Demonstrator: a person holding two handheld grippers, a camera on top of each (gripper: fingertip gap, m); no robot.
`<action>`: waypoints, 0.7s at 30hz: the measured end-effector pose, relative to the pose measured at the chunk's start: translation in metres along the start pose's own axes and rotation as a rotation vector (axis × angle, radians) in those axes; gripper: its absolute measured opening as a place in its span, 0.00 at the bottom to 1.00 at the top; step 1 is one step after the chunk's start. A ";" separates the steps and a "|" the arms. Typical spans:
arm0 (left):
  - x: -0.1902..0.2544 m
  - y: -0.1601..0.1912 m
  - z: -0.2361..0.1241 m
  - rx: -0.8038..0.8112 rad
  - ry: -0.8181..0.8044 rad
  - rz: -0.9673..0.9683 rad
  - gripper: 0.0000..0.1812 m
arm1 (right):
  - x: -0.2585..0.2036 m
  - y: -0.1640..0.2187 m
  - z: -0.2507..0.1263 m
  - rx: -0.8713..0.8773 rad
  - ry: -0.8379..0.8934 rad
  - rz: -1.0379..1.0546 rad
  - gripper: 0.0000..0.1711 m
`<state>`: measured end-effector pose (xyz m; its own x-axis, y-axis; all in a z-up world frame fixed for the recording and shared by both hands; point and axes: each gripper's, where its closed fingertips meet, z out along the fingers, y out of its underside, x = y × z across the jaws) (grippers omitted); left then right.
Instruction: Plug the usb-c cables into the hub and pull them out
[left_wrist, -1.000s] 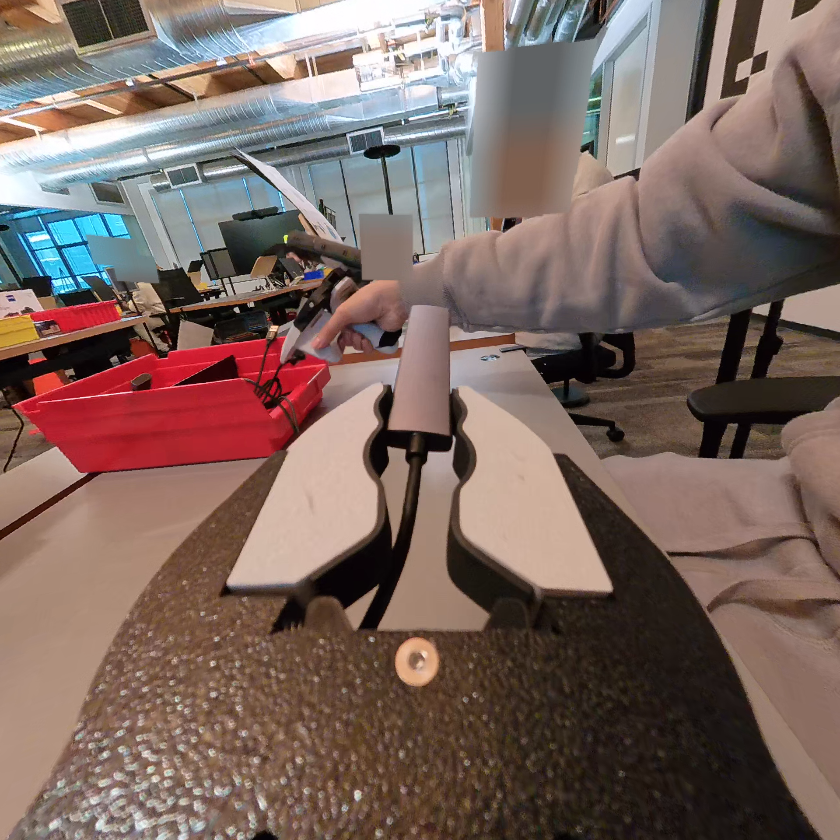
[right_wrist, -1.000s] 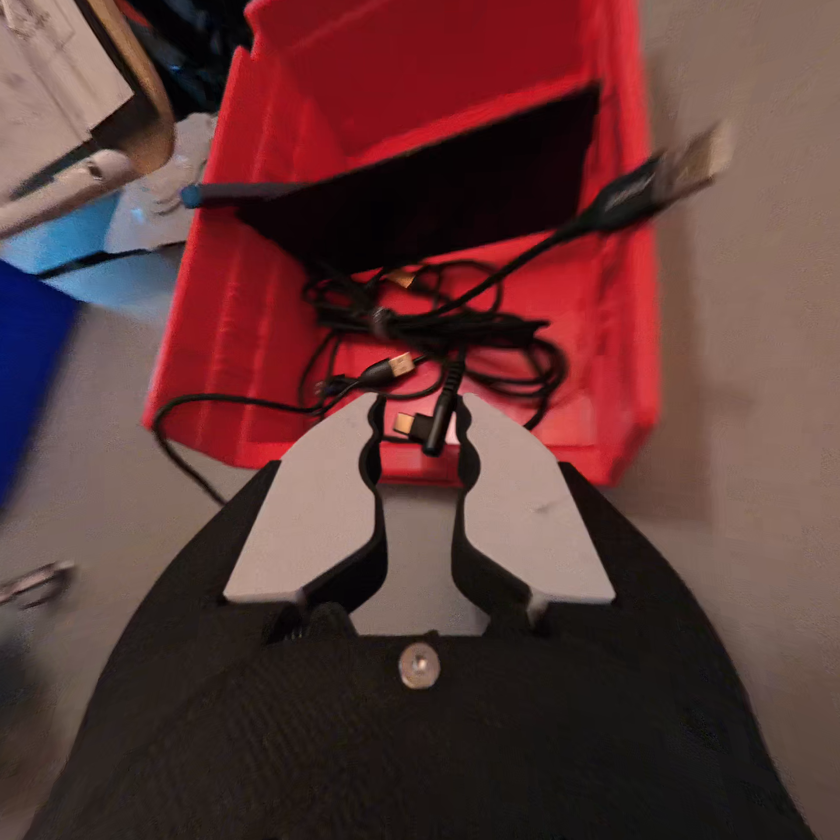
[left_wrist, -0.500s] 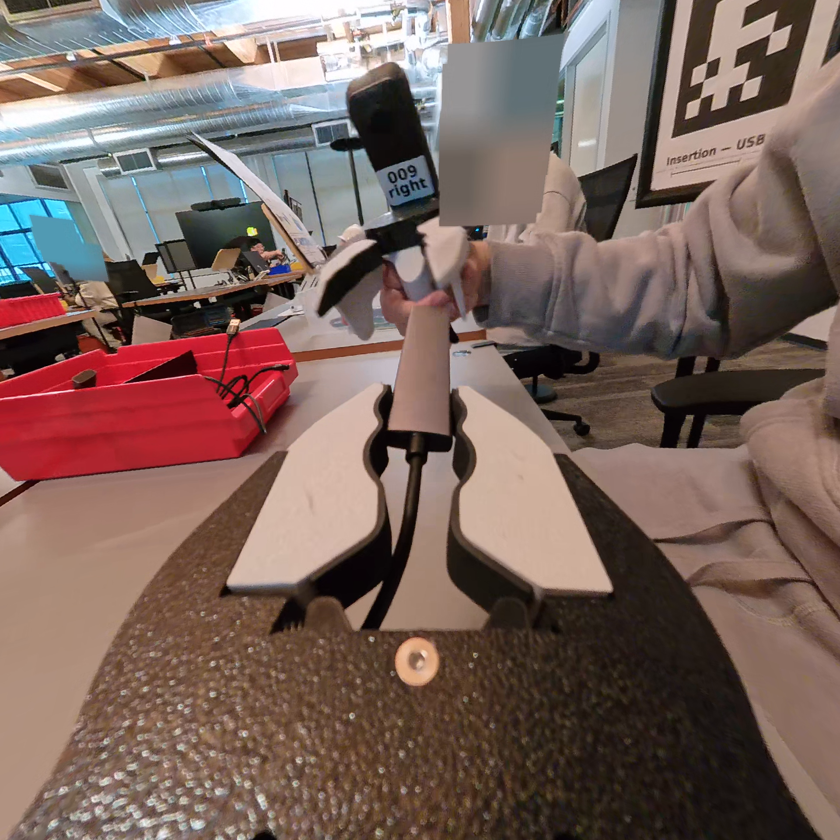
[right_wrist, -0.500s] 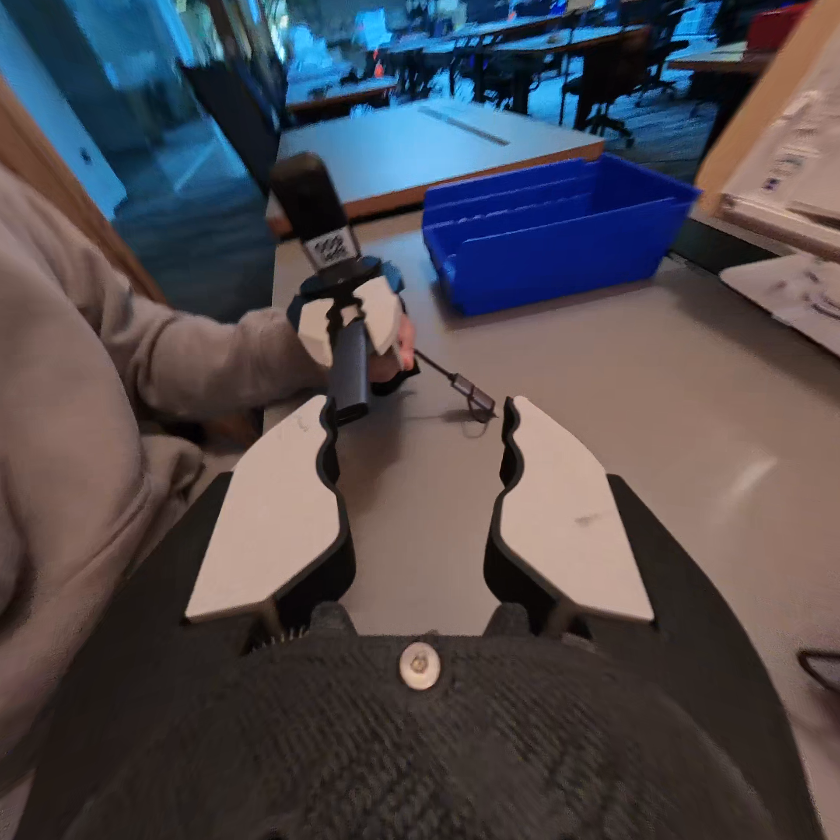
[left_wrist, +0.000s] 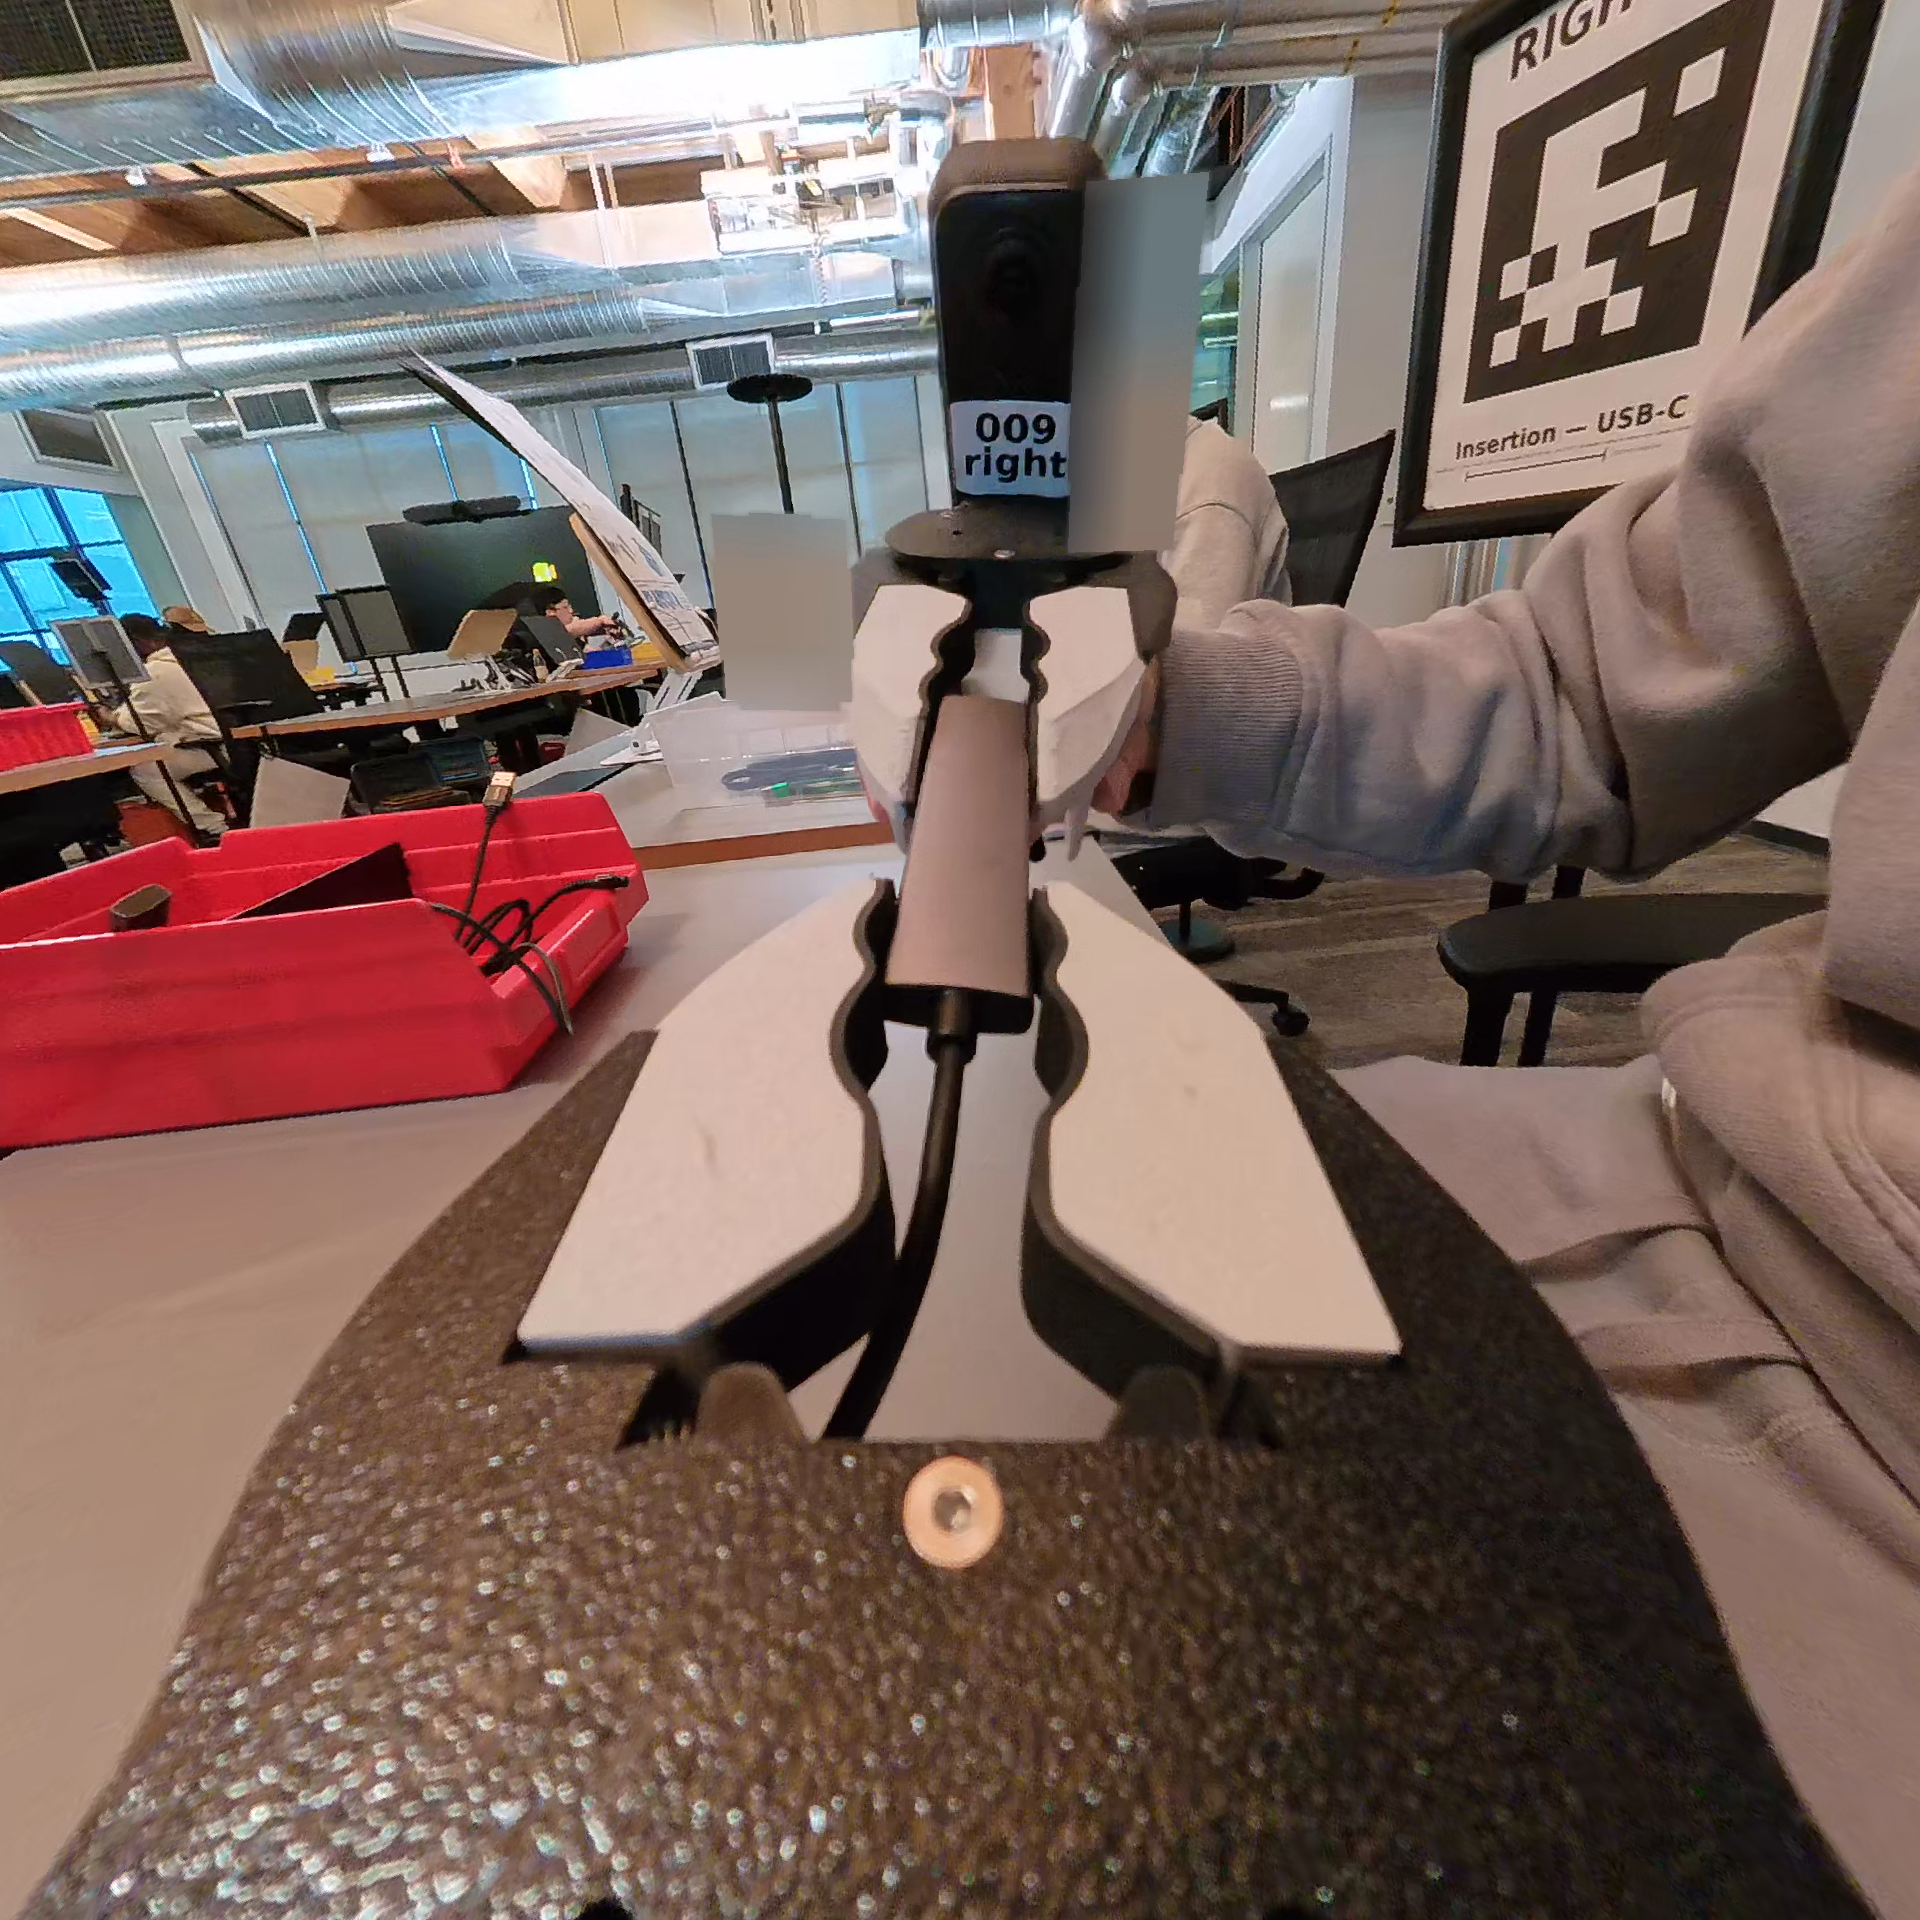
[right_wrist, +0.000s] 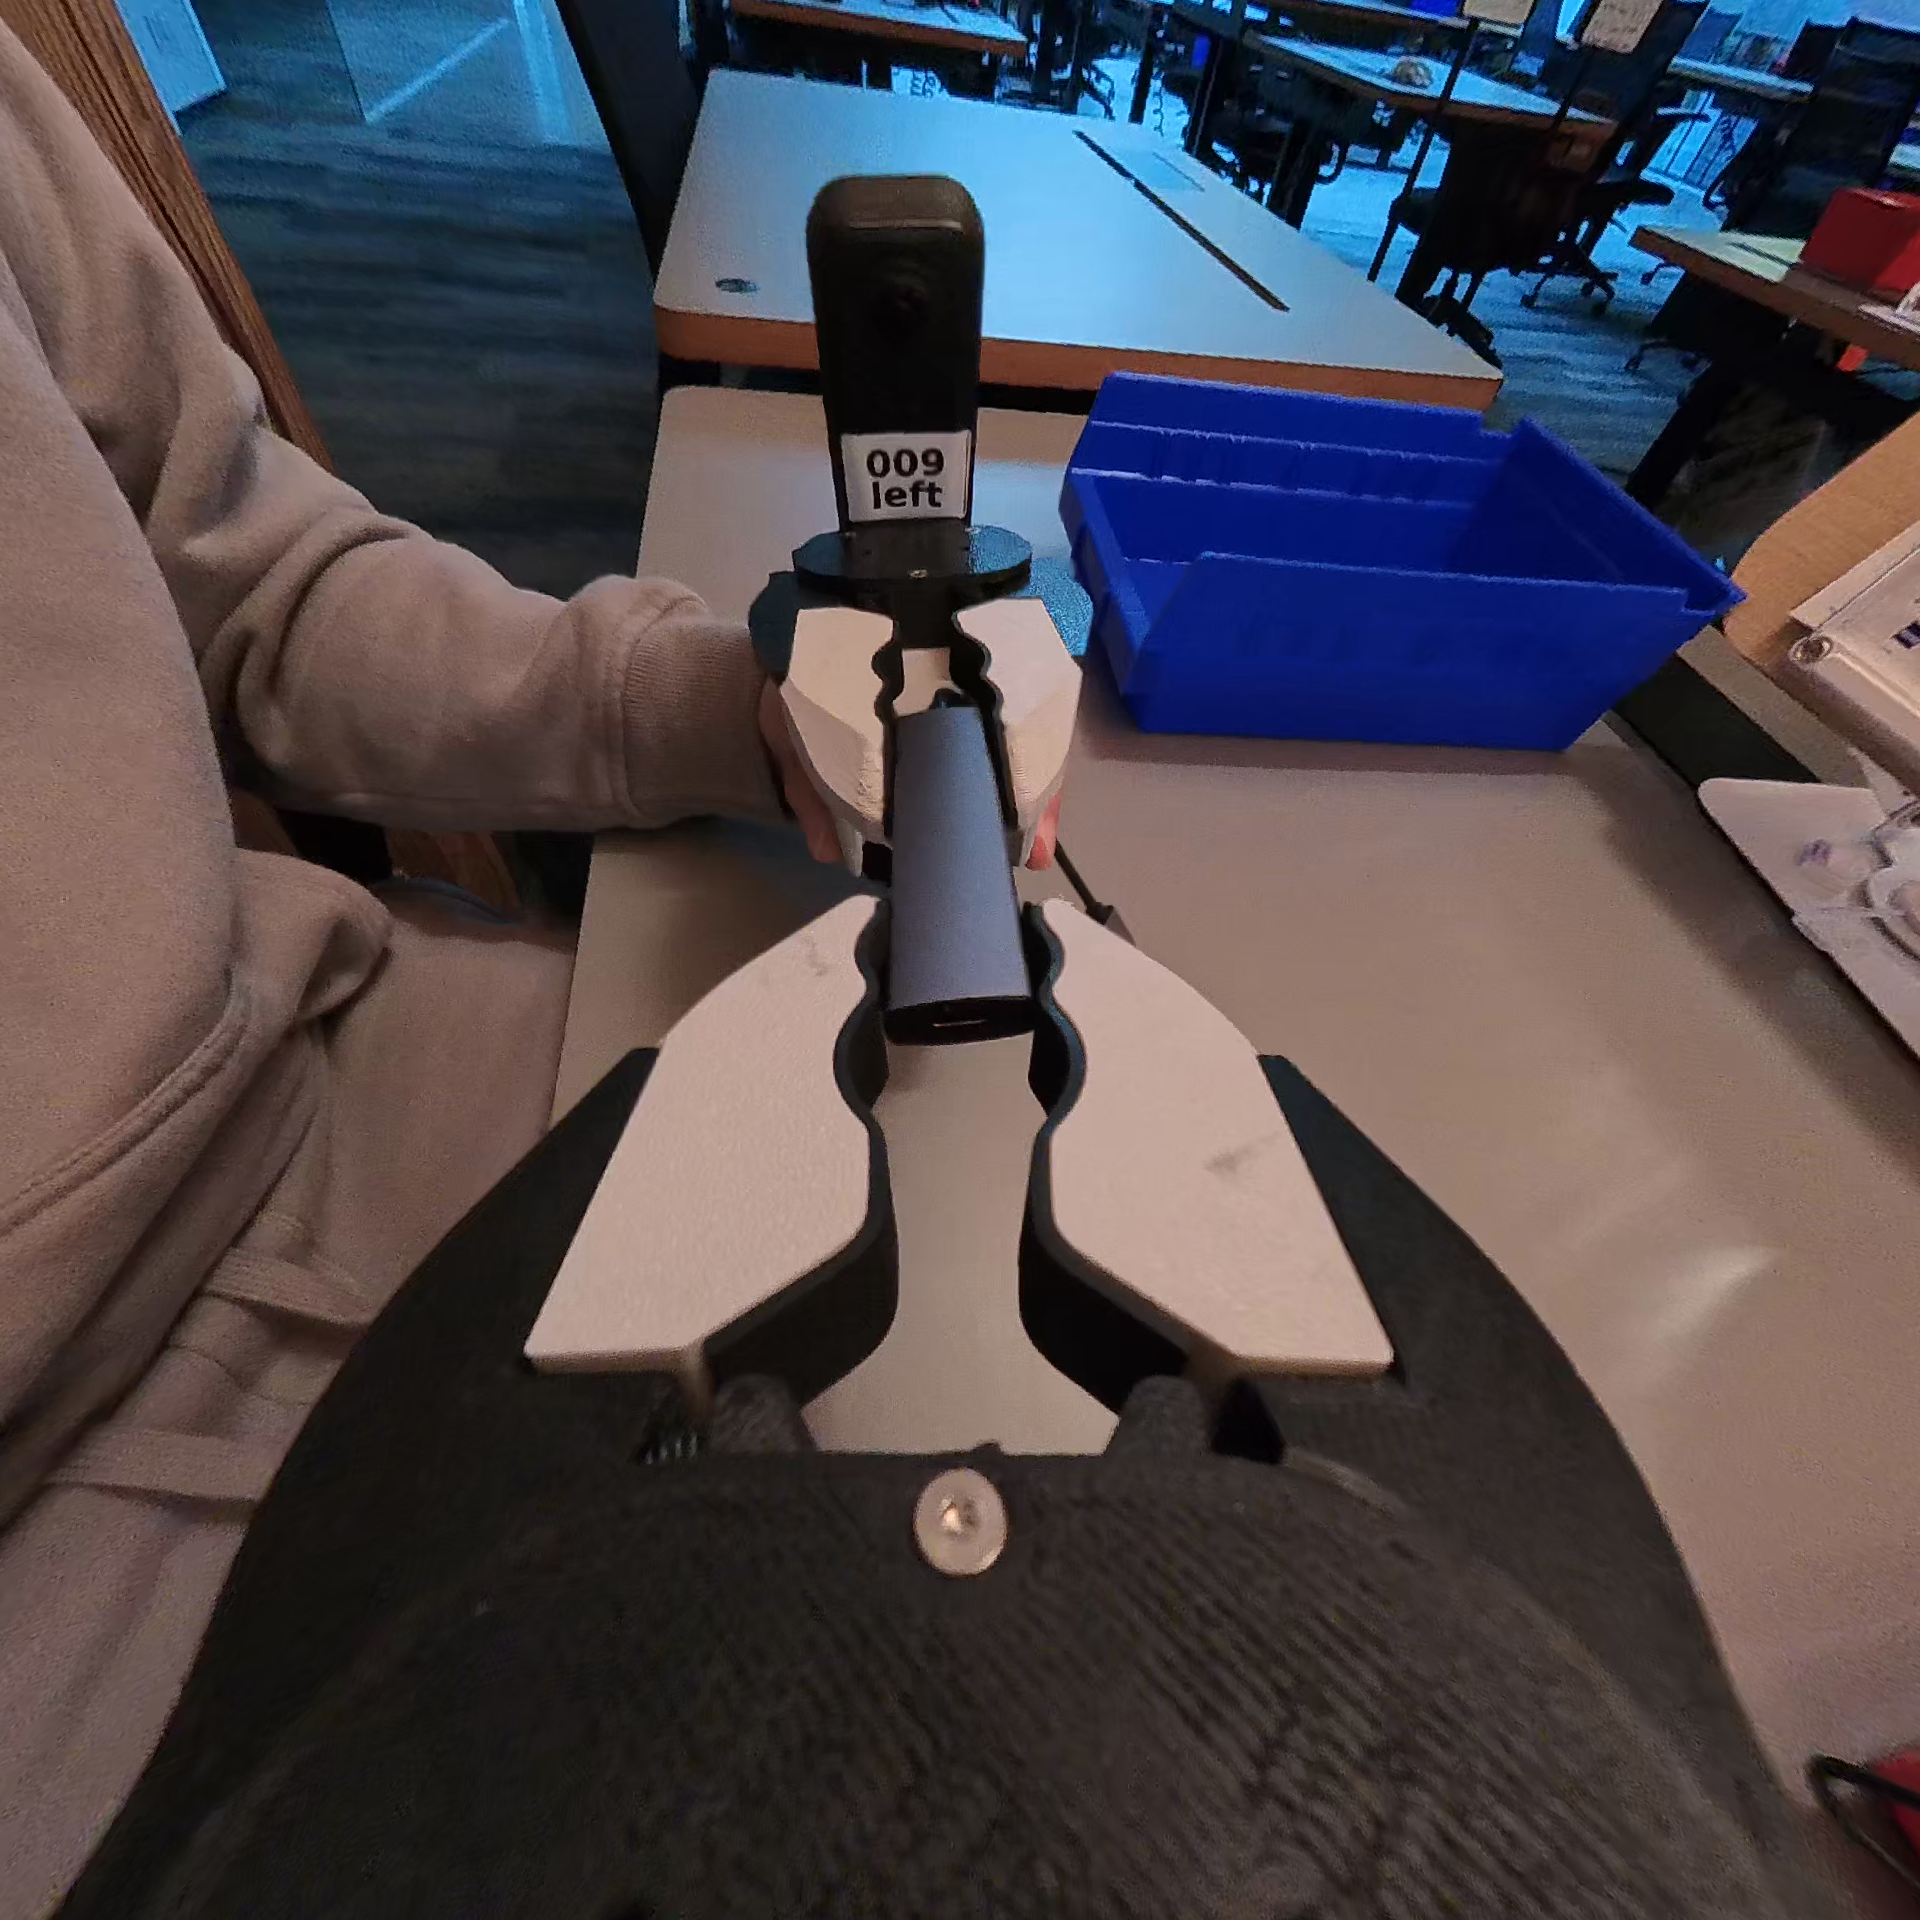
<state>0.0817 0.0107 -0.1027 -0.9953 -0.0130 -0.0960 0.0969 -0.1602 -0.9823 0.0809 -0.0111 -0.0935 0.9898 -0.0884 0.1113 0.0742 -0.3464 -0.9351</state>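
Note:
A grey usb-c hub (left_wrist: 961, 883) is held level above the table between both grippers. My left gripper (left_wrist: 956, 906) is shut on its cable end, and the hub's black cable (left_wrist: 935, 1143) runs back between the fingers. My right gripper (right_wrist: 956, 920) faces it and is shut on the hub's (right_wrist: 951, 914) other end, whose end port (right_wrist: 956, 1023) has nothing in it. The right gripper also shows in the left wrist view (left_wrist: 977, 707), and the left gripper in the right wrist view (right_wrist: 940, 707). Black usb cables (left_wrist: 509, 935) lie in a red bin (left_wrist: 260, 987).
A blue bin (right_wrist: 1351, 623) stands on the grey table (right_wrist: 1455, 1039) beyond the grippers. White papers and a clear item (right_wrist: 1849, 862) lie at the table's right edge. A framed marker board (left_wrist: 1590, 260) and office chairs (left_wrist: 1579, 945) stand beside the table. The person's sleeves (right_wrist: 364, 675) reach in. Only a small space, under 4 cm, lies between the two pairs of fingers.
My right gripper left the red bin, where it was shut on a cable plug. It opened, turned to face the left gripper and closed on the hub's free end. The left gripper kept hold.

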 end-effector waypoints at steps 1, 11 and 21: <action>0.000 -0.001 0.000 0.009 0.002 -0.003 0.13 | 0.000 -0.002 0.000 -0.006 0.005 -0.015 0.14; -0.049 -0.029 -0.026 0.151 -0.424 0.112 0.56 | 0.060 -0.070 -0.064 0.052 0.227 -0.100 0.14; -0.060 -0.007 -0.029 0.138 -0.439 0.005 0.53 | 0.254 -0.108 -0.186 -0.061 0.715 0.031 0.14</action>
<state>0.1409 0.0416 -0.0944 -0.9048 -0.4259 0.0055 0.1301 -0.2886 -0.9486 0.3017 -0.1700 0.0985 0.6682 -0.6820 0.2974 0.0196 -0.3834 -0.9234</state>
